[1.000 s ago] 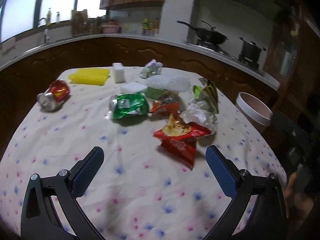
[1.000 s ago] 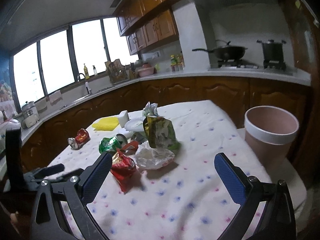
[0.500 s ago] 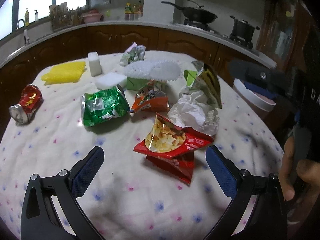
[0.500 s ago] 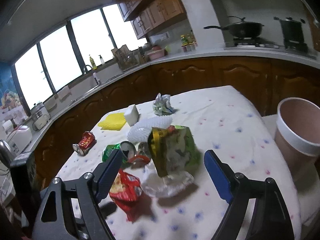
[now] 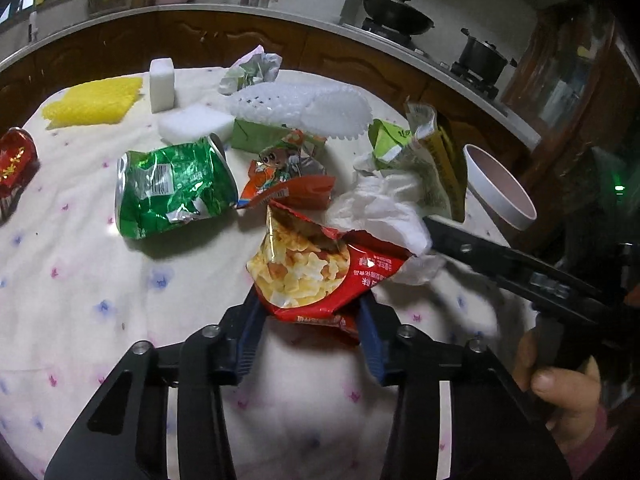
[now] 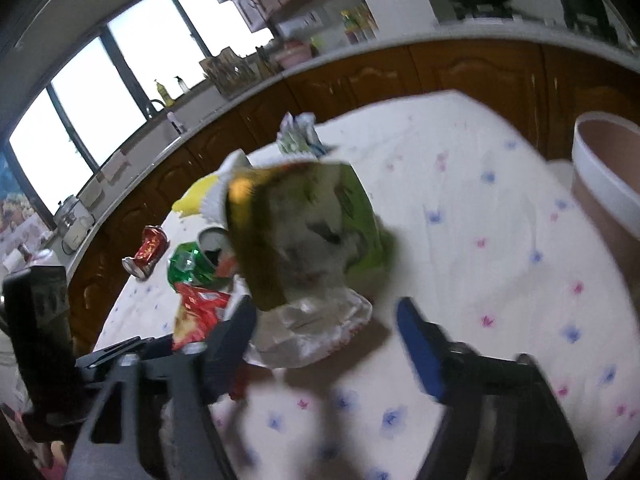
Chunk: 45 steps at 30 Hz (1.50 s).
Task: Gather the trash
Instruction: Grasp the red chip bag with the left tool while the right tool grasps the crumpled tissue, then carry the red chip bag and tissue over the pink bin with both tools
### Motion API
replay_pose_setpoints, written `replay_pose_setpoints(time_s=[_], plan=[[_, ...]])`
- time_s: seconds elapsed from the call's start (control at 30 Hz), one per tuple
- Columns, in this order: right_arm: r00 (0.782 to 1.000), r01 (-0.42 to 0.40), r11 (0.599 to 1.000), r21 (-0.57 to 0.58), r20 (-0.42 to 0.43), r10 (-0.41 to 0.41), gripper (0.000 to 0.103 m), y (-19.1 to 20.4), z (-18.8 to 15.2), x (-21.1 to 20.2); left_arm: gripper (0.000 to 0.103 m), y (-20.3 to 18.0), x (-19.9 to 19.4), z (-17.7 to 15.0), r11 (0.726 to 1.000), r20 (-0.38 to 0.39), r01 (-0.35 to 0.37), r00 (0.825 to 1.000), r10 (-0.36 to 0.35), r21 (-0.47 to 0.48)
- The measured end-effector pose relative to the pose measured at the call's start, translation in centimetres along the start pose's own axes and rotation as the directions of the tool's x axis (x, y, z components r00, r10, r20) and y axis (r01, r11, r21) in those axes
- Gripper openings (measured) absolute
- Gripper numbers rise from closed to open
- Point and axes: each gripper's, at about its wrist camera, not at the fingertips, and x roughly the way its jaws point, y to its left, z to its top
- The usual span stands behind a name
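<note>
Left hand-held gripper [image 5: 310,322] now closed on red chip bag [image 5: 320,272]

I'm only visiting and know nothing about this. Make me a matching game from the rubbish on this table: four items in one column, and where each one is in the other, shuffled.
Items:
1. red chip bag
2. crushed green can
3. yellow mesh pad
4. pink bin

Places:
A. past the table's right edge
B. between the fingers of the left hand-held gripper
C. far left part of the table, beside an upright white block
D. lying on its side, left of the chip bag

Pairs: 1-B, 2-D, 3-C, 4-A
</note>
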Motion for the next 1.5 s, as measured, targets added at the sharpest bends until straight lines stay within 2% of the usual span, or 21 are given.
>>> replay_pose_setpoints(time_s=[0.03, 0.1, 0.13, 0.2, 0.23, 0.53, 0.63, 0.9, 1.1, 1.5], plan=[[1.0, -0.017, 1.0, 0.015, -0.012, 0.017, 0.039, -0.3, -0.1, 0.4, 0.038, 0.0, -0.2, 0.0, 1.0, 0.006, -0.002, 1.0, 0.002, 0.004], [0.999, -0.036, 0.999, 0.03, -0.014, 0.036, 0.033, -0.7, 0.0, 0.6, 0.036, 0.0, -0.6, -0.1, 1.0, 0.016, -0.006, 1.0, 0.006, 0.007], [0.999, -0.041, 0.999, 0.026, -0.006, 0.041, 0.027, -0.8, 0.2, 0.3, 0.036, 0.0, -0.9, -0.1, 1.0, 0.02, -0.005, 1.0, 0.005, 0.003], [0.999, -0.052, 0.998, 0.018, 0.009, 0.052, 0.02, -0.7, 0.2, -0.3, 0.035, 0.2, -1.3, 0.0, 1.0, 0.027, 0.0, 1.0, 0.0, -0.006], [0.998, -0.059, 0.998, 0.019, 0.012, 0.058, 0.009, -0.7, 0.2, -0.6, 0.034, 0.2, -1.7, 0.0, 1.0, 0.035, -0.001, 0.999, 0.001, -0.006], [0.993, -0.1, 0.995, -0.017, 0.059, 0.1, 0.01, 0.6, -1.4, -5.0, 0.032, -1.2, -5.0, 0.4, 0.999, 0.108, 0.006, 0.994, -0.01, 0.038], [0.992, -0.087, 0.995, -0.042, 0.083, 0.091, 0.01, 1.0, -2.0, -6.5, 0.032, -2.3, -5.8, 0.7, 0.998, 0.129, 0.02, 0.991, -0.028, 0.064], [0.983, -0.087, 0.996, -0.016, 0.164, 0.089, 0.01, -0.1, -1.9, -10.3, 0.032, -5.3, -6.5, 1.8, 0.993, 0.151, 0.065, 0.985, -0.079, 0.1], [0.969, -0.044, 0.999, -0.012, 0.241, 0.045, 0.01, -1.4, -0.9, -12.8, 0.032, -8.0, -6.3, 2.8, 0.985, 0.162, 0.09, 0.98, -0.113, 0.145], [0.941, 0.041, 0.997, 0.063, 0.332, -0.059, 0.01, -6.2, 0.0, -16.4, 0.032, -12.6, -4.0, 4.8, 0.968, 0.138, 0.142, 0.975, -0.173, 0.209]])
